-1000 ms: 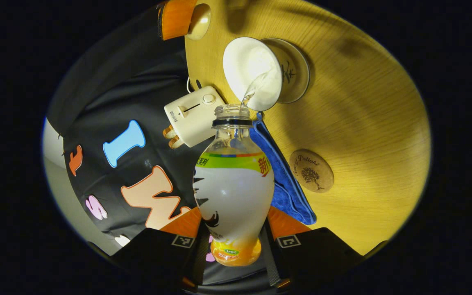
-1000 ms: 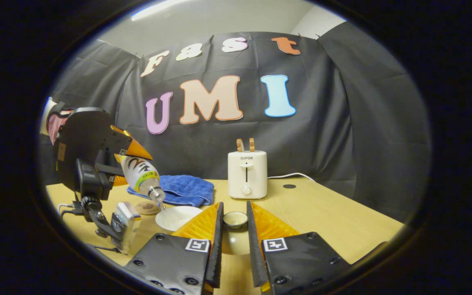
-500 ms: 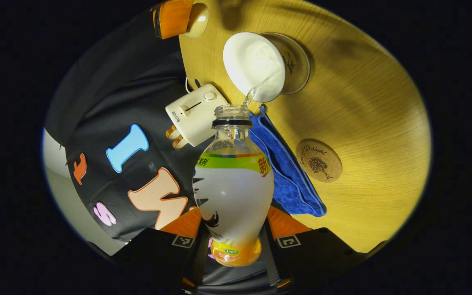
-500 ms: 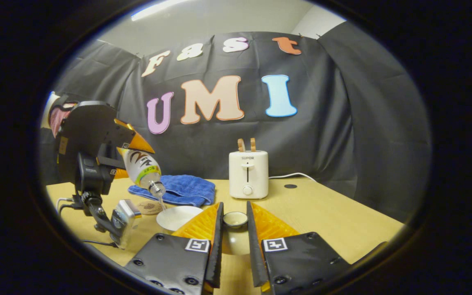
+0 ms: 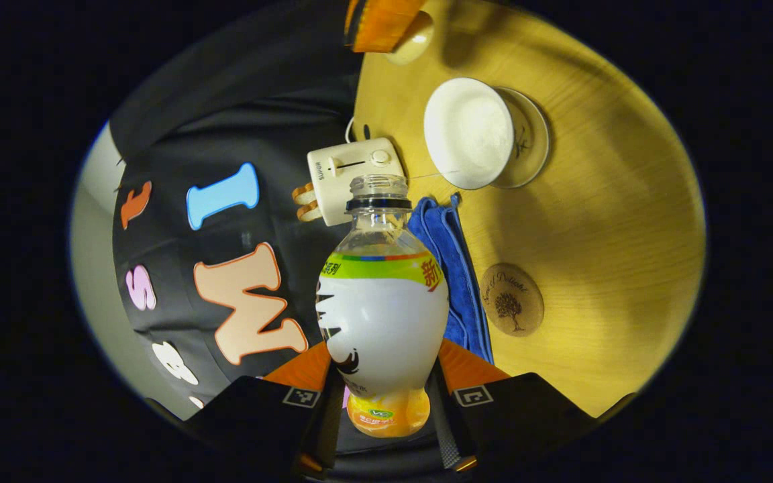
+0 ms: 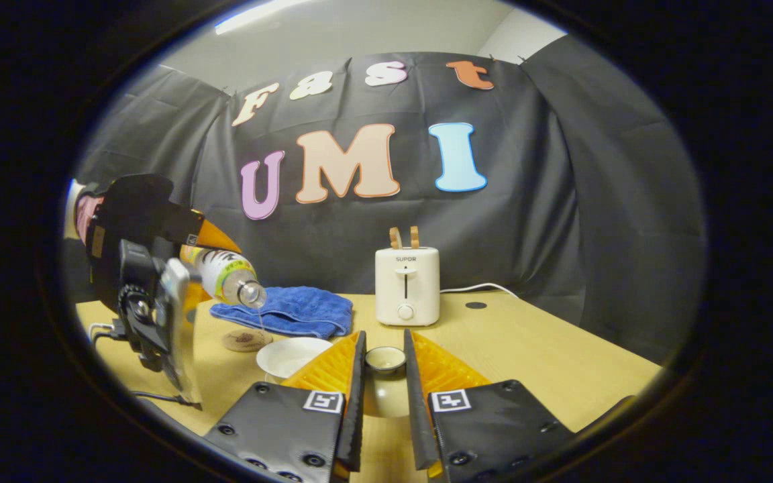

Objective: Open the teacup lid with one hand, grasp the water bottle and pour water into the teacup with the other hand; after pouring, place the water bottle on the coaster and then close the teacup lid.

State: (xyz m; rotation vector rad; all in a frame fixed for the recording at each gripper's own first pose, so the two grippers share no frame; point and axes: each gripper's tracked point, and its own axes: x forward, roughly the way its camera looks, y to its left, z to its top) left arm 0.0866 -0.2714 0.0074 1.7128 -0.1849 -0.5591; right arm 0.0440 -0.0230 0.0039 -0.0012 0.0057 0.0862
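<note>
My left gripper [image 5: 384, 367] is shut on the uncapped water bottle [image 5: 383, 308], gripping its lower body. In the right gripper view that bottle [image 6: 227, 280] lies nearly level, mouth toward the teacup [image 6: 292, 354], with only a thin trickle below it. The white teacup [image 5: 470, 131] stands open on its glass saucer [image 5: 533, 137]. Beside the blue towel lies the round cork coaster [image 5: 511, 298], bare. My right gripper [image 6: 384, 376] is shut on the small teacup lid [image 6: 385, 359], held low over the table to the right of the cup.
A blue towel [image 6: 292, 310] lies behind the cup and coaster [image 6: 245, 340]. A white toaster [image 6: 405, 285] with a cable stands at the back of the wooden table [image 6: 527, 349]. A hand holds the left gripper [image 6: 151, 255] at the left.
The bottle has tipped back from a steep pour to nearly level, and its mouth has drawn away from the cup. The stream has thinned to a trickle. The right gripper and lid held still.
</note>
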